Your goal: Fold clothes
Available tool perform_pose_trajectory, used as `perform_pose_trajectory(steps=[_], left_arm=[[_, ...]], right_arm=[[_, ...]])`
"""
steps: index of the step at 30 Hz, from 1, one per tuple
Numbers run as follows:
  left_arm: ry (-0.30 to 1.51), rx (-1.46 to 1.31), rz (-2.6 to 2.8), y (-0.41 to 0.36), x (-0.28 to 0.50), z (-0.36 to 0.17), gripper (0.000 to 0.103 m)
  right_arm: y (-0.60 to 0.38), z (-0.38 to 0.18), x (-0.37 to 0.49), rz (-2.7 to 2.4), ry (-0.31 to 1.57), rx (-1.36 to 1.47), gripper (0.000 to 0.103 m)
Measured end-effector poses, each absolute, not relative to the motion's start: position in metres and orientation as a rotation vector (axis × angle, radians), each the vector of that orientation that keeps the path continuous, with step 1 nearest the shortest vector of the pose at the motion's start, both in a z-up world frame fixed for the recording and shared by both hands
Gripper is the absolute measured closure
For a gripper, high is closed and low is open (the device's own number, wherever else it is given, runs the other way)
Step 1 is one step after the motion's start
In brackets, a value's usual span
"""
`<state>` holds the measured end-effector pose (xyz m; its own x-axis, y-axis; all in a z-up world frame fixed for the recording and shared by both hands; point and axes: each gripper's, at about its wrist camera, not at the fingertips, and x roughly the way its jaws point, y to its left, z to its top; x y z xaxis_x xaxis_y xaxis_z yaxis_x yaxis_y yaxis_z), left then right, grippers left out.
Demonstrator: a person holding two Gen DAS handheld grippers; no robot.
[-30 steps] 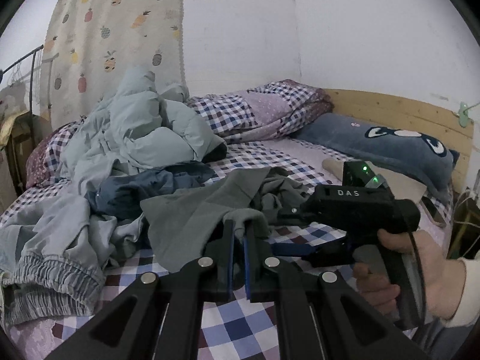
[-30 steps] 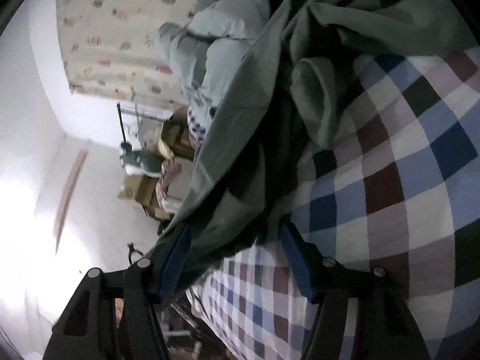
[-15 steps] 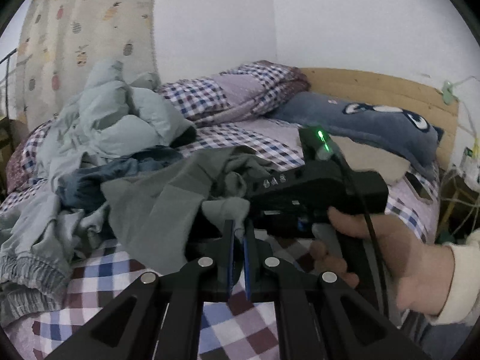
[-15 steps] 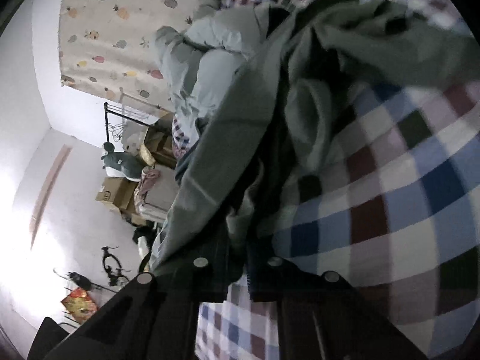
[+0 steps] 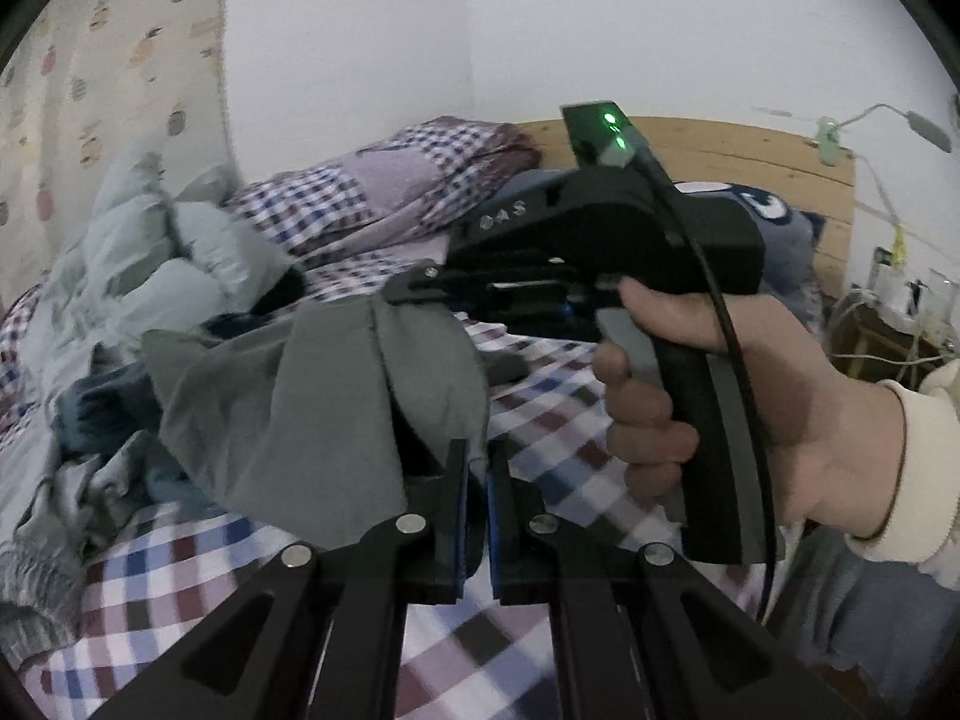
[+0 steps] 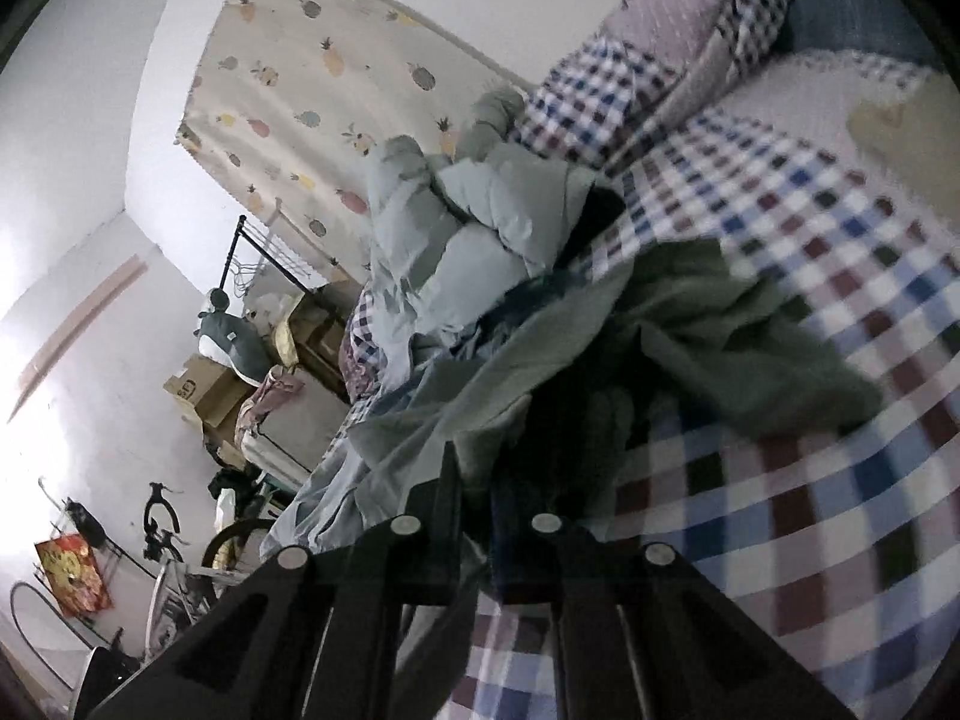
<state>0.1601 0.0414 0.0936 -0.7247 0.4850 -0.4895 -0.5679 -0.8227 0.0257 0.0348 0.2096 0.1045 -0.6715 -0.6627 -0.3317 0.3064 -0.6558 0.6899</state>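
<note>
A checked bedsheet (image 5: 180, 564) is spread nearest, with a pale jacket (image 5: 162, 258) heaped at ten o'clock and a wooden headboard (image 5: 750, 156) beyond. A grey garment (image 5: 312, 396) is pinched by the clenched left gripper (image 5: 474, 516); it is likewise clamped by the right gripper (image 6: 474, 516).

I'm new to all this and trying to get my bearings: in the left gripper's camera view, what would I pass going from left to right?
Pale blue puffy jacket → grey-green garment → left gripper, pinching that garment → hand holding the right gripper's handle → white sleeve cuff.
</note>
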Motion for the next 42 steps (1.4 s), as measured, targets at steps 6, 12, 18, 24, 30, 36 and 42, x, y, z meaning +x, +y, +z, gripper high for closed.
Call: perform_pose_trajectory(steps=[6,12,18,24,30,36,42], left_arm=[[0.220,-0.608,2.350,0.088,0.169,0.097,0.100],[0.184,-0.580,2.244,0.132,0.173,0.103,0.100],[0.183,-0.587,2.177,0.172,0.170,0.095,0.100],[0.183,-0.622,2.128,0.209,0.163,0.084,0.100],[0.157,-0.728,2.135,0.223,0.147,0.066,0.096],[0.033,-0.704,2.171,0.203,0.145,0.073,0.033],[-0.141,-0.634,2.191,0.167,0.137,0.091,0.021]], right_arm=[[0.253,0.126,0.062,-2.391,-0.718,0.739,0.098],[0.309,0.128,0.084,-2.459,-0.709,0.726,0.098],[0.352,0.126,0.098,-2.521,-0.717,0.726,0.098],[0.380,0.110,0.096,-2.570,-0.725,0.814,0.098],[0.410,0.065,0.077,-2.545,-0.863,1.060,0.094],[0.436,0.044,0.068,-2.562,-0.982,1.207,0.089],[0.447,0.069,0.075,-2.594,-1.071,0.981,0.054]])
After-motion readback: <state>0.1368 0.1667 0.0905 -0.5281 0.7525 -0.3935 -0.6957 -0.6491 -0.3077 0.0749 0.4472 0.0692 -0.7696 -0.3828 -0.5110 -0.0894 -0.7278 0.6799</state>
